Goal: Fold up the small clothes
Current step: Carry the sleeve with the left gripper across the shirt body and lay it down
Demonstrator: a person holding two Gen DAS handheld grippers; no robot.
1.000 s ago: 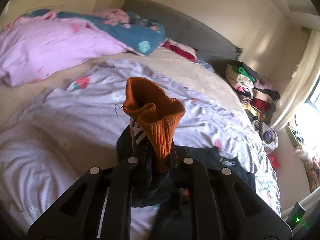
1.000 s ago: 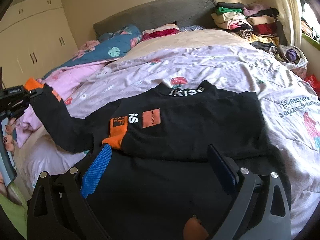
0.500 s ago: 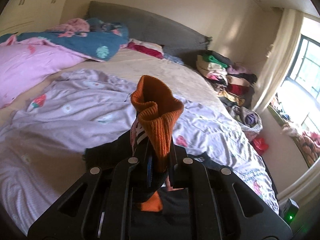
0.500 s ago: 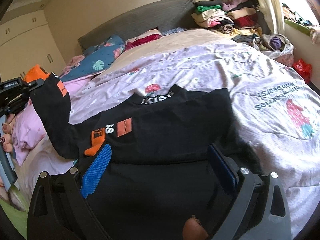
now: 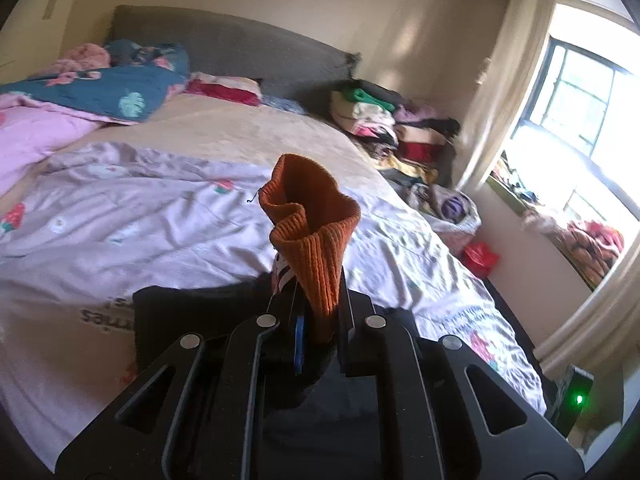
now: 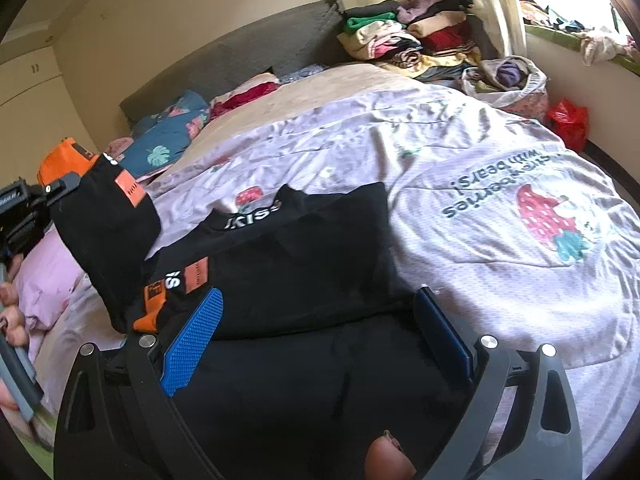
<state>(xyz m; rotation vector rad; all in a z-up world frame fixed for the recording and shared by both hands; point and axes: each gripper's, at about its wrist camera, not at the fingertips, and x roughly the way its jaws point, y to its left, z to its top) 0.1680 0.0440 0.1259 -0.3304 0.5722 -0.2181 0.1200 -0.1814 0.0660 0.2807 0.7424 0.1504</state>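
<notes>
Sleeve cuff [image 5: 310, 240] swung rightward, pinched between fingers [image 5: 352, 328].

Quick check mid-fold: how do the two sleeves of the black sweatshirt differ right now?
The left sleeve is lifted off the bed, its orange cuff clamped in the left gripper; the right sleeve lies folded flat across the sweatshirt body, touched by no gripper. Both are black with orange cuffs and orange patches.
</notes>
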